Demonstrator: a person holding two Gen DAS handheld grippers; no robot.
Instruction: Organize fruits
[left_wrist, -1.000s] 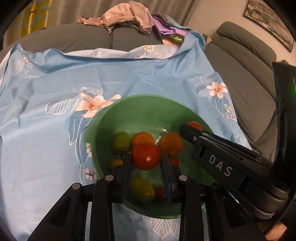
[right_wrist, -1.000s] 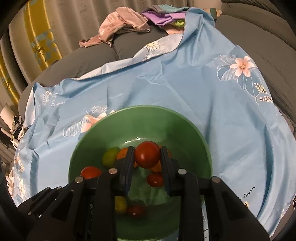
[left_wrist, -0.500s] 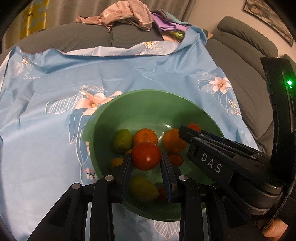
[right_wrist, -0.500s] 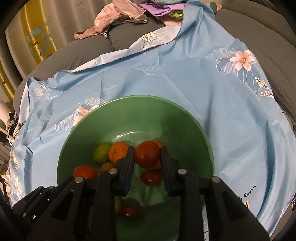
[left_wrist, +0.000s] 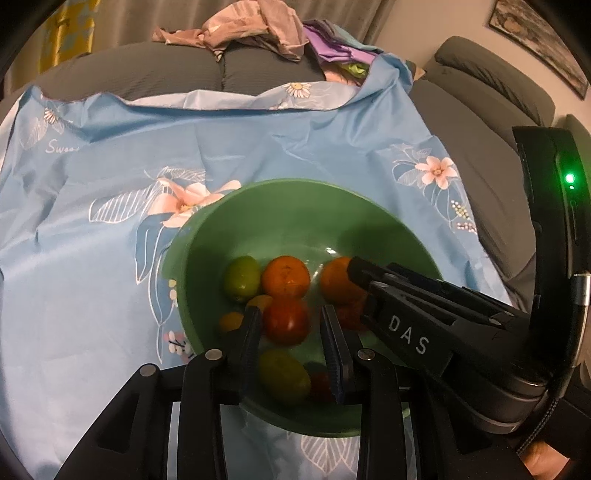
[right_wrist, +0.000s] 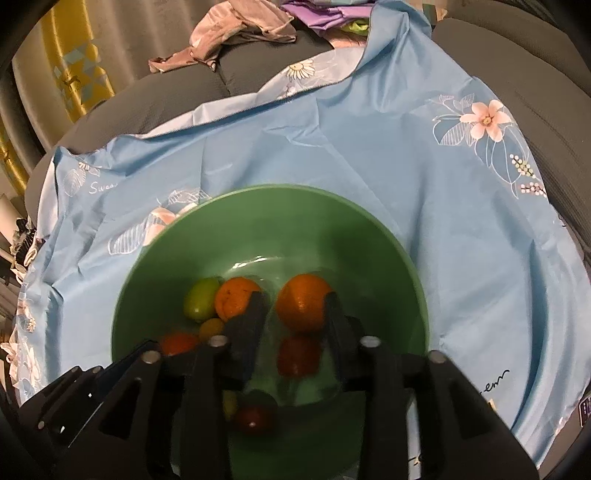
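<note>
Right gripper (right_wrist: 293, 314) – just opening, tomato (right_wrist: 298, 355) loose | left gripper (left_wrist: 291, 325) – grips tomato (left_wrist: 286, 320)

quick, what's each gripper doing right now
left gripper: shut on a red tomato.
right gripper: jaws have just been opening, nothing gripped; a red tomato lies in the bowl.

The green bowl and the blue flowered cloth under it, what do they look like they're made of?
The green bowl looks like glossy plastic or glazed ceramic: smooth, uniform colour, with bright glints on its inner wall; which one is unclear. The blue cloth looks like thin, slightly shiny woven fabric, probably synthetic: sharp creases, soft sheen, printed flowers.
</note>
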